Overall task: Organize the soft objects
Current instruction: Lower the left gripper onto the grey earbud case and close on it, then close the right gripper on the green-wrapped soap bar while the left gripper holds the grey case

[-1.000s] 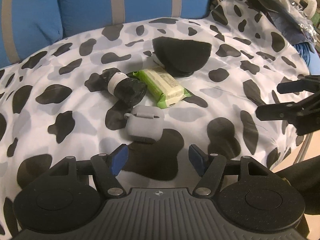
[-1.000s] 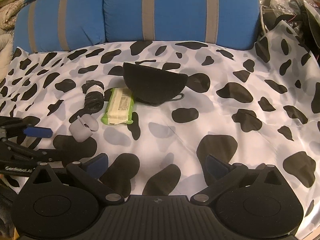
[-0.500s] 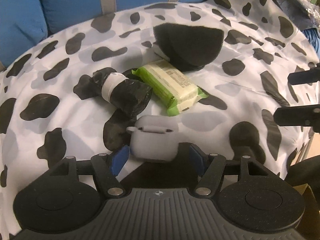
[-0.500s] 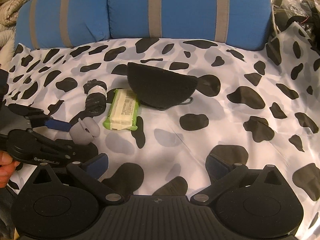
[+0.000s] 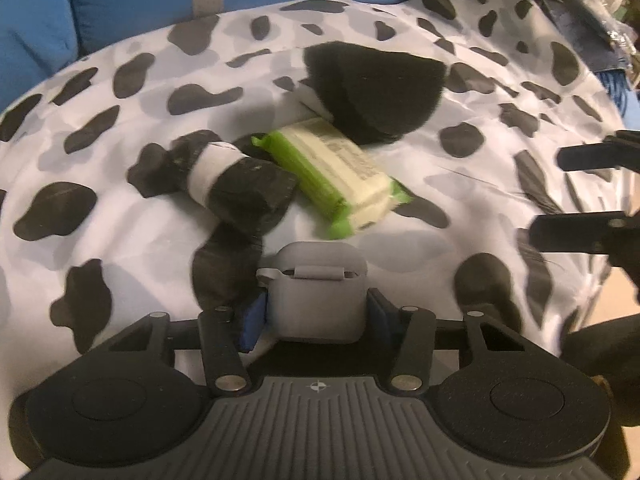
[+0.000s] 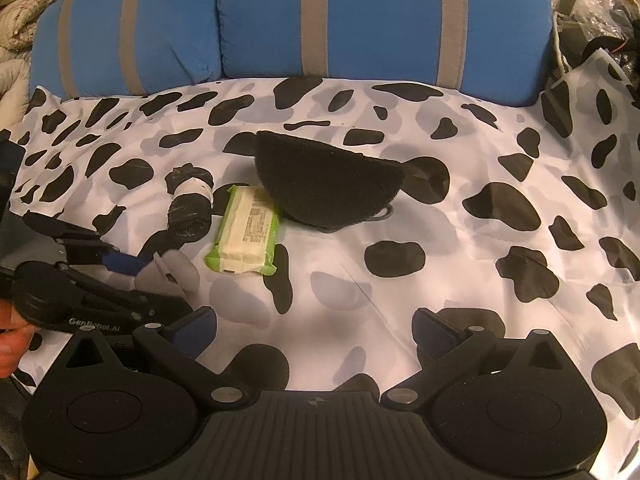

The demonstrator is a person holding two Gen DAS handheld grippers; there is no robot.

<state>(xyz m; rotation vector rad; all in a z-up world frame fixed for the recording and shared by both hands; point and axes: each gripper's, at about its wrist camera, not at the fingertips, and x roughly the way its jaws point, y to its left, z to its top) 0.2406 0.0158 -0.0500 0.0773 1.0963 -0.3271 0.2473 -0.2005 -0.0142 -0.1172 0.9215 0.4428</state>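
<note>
Cow-print cover (image 5: 360,40), grey silicone case (image 5: 316,296)

Cow-print sheet (image 6: 400,280); blue striped cushions (image 6: 380,20)

Cow-print sheet (image 6: 400,280) w/ blue cushions (image 6: 380,16) behind.

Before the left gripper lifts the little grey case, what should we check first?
1. Grey case sits between the left gripper pads: ok.
2. Pads pressing both sides after the jaws have just been closing: ok, it looks so.
3. Case centred in the grip: ok.
4. Black rolled bundle and green wipes pack apart from the case: ok.
5. Right gripper open, holding nothing: ok.
6. Cow-print sheet caught under the pads: cannot tell.
</note>
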